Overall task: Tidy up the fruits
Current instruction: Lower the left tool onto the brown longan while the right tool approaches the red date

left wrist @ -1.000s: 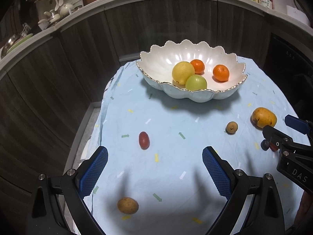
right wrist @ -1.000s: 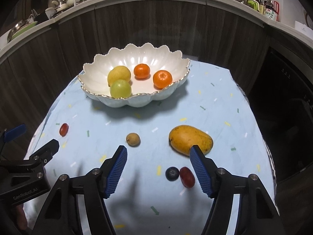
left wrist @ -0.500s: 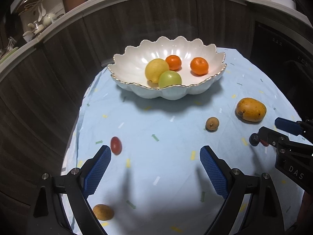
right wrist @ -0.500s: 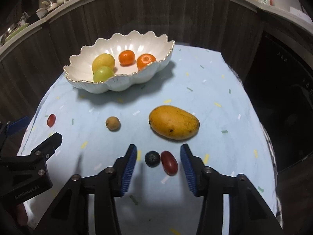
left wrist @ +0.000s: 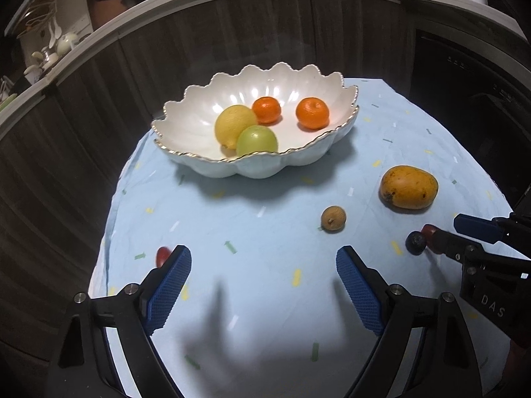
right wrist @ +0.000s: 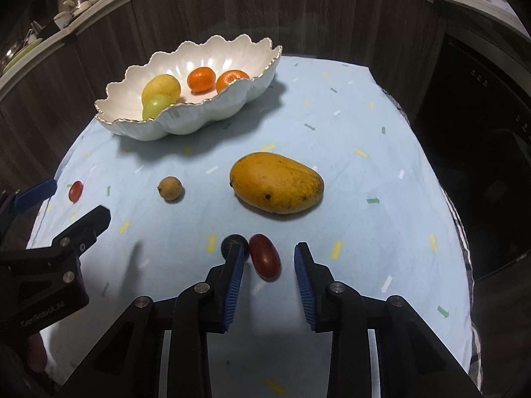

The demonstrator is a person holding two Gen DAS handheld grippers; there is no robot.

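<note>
The right claw [right wrist: 268, 258] sits low over the blue tablecloth [right wrist: 348, 126] with a dark red grape [right wrist: 264, 256] between its fingers. The jaws have just been closing in, but there's a gap on both sides, so nothing is gripped yet. A blueberry [right wrist: 234, 242] sits at about 11 o'clock from the grape, touching it and half hidden behind the left finger's tip. The mango [right wrist: 276, 182] lies at 12 o'clock from the claw, near but apart, and a small brown round fruit [right wrist: 170, 189] is around 10 o'clock.

The left claw [left wrist: 264, 267] hangs wide open, narrowing a little, over bare cloth. A small red fruit [left wrist: 162, 254] peeks out just behind its left fingertip. The white scalloped bowl [left wrist: 199, 162] at 12 o'clock holds a lemon [left wrist: 232, 126], a green fruit [left wrist: 257, 141] and two oranges [left wrist: 312, 112].
</note>
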